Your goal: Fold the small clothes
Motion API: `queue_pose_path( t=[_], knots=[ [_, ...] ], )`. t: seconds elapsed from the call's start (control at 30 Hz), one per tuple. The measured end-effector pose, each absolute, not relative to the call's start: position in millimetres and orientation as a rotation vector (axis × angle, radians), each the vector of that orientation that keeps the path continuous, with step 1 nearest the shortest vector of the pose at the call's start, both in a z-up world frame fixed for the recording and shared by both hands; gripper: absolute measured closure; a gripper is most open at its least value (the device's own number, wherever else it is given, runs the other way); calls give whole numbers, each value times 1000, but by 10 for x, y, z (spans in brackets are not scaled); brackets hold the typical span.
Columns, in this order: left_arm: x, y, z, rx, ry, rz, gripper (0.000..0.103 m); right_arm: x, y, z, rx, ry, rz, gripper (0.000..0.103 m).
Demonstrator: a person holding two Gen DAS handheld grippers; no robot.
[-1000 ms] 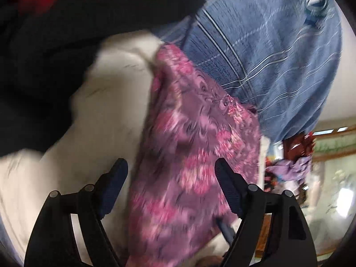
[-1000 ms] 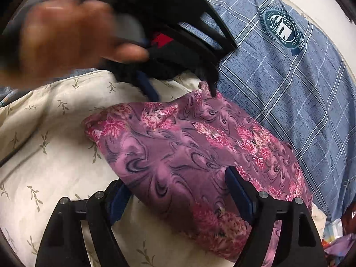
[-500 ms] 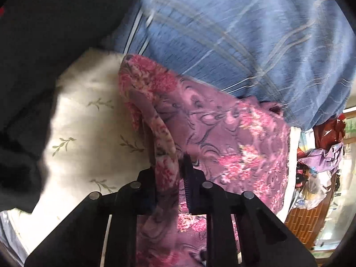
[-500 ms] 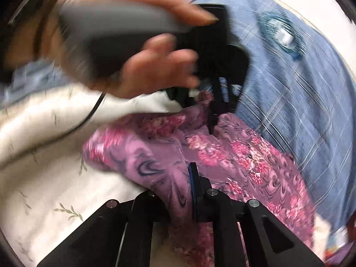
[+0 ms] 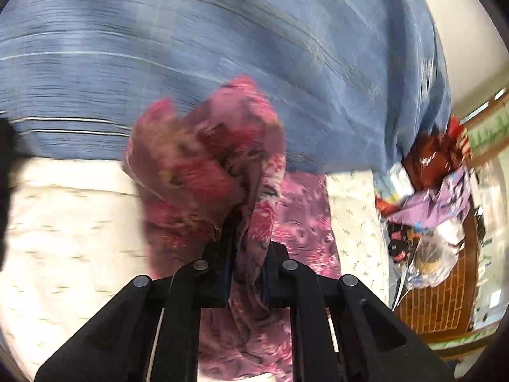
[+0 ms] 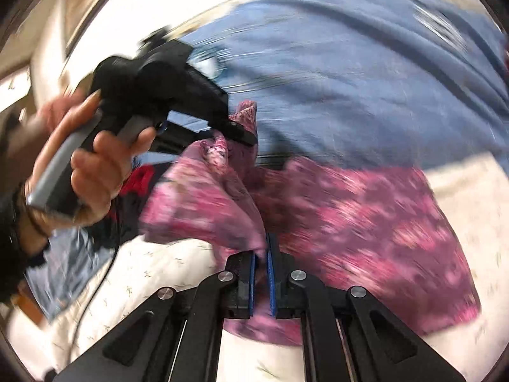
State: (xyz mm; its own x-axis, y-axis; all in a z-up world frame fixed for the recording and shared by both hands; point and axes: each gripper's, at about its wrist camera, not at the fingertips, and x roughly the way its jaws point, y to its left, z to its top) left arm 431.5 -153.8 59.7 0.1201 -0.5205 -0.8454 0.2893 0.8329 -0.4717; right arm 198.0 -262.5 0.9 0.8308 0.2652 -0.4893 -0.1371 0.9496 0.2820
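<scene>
Both hand-held grippers [image 5: 246, 242] [image 6: 261, 254] pinch cloth [image 6: 350, 222] — lifted.

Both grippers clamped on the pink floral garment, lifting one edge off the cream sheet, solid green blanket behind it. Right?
Not quite: the blanket is blue with pale stripes, not solid green, as the right wrist view shows. The rest holds: the left gripper and right gripper each pinch the pink floral garment over the cream sheet.

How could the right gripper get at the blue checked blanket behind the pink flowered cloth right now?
Probably not yet: the right gripper is shut on the pink flowered cloth, which lies before the blue checked blanket.
</scene>
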Motion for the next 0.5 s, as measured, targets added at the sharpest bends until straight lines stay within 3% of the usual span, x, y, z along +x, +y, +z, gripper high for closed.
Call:
queue_pose_path(
  t=[0.17,0.33,0.43,0.5],
  knots=[
    [4221,-2234,143,-107,1420,-574,92,1936,-3220,-328,439,636,190,97],
    [4202,-2512,-247,-18,1491,-471,83,1922,-3529,-698,601,720,189,90],
    [4206,-2570,-151,1,1506,-490,68,1913,-3673,-778,685,739,239,88],
    [4230,-2557,-14,-23,1517,-514,52,1858,-3732,-717,692,727,271,74]
  ],
)
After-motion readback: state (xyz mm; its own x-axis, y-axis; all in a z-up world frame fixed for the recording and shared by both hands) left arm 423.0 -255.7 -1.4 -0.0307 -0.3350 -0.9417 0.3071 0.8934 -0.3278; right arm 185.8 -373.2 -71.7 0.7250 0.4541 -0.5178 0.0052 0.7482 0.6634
